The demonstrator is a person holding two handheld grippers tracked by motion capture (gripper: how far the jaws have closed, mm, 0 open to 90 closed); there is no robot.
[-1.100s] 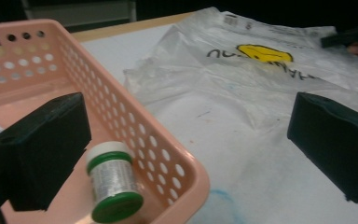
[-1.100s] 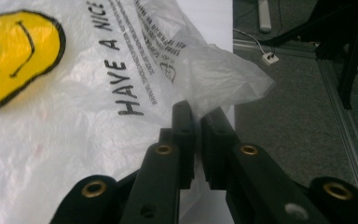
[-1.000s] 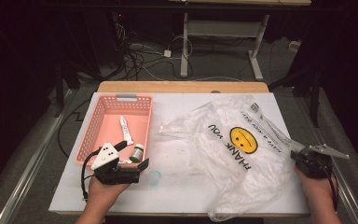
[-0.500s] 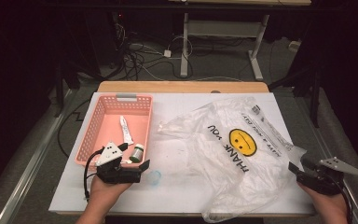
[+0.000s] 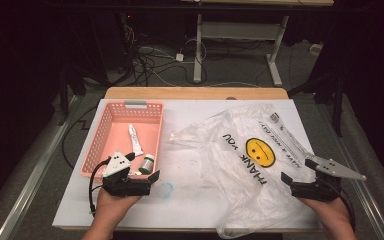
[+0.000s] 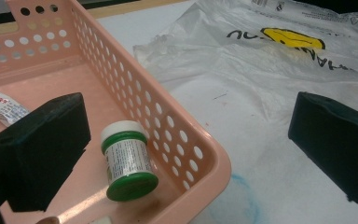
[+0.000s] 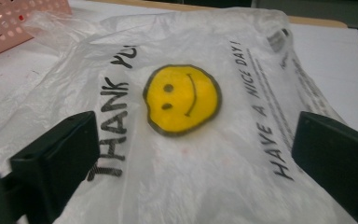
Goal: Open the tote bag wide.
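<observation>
White board (image 5: pixel 190 107) covers the table; a wood strip (image 5: pixel 195 93) shows along its 12 o'clock edge. Pink perforated basket (image 5: pixel 95 145) sits at 9 o'clock on the board, with a grey handle at its far end. White tube (image 5: pixel 135 139) lies flat inside the basket, at 12 o'clock from the jar (image 5: pixel 147 162). Faint blue smudge (image 5: pixel 166 190) on the board at 7 o'clock, just off the basket's near corner. On the floor beyond are tangled cables (image 5: pixel 145 55) at 11 o'clock and a white desk frame (image 5: pixel 198 45) at 12 o'clock.

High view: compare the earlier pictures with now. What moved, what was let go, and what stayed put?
The right gripper let go of the plastic bag; its jaws have just been opening, nothing between them, and it drew back toward the table's near right edge. The left gripper, basket and its contents stayed.
</observation>
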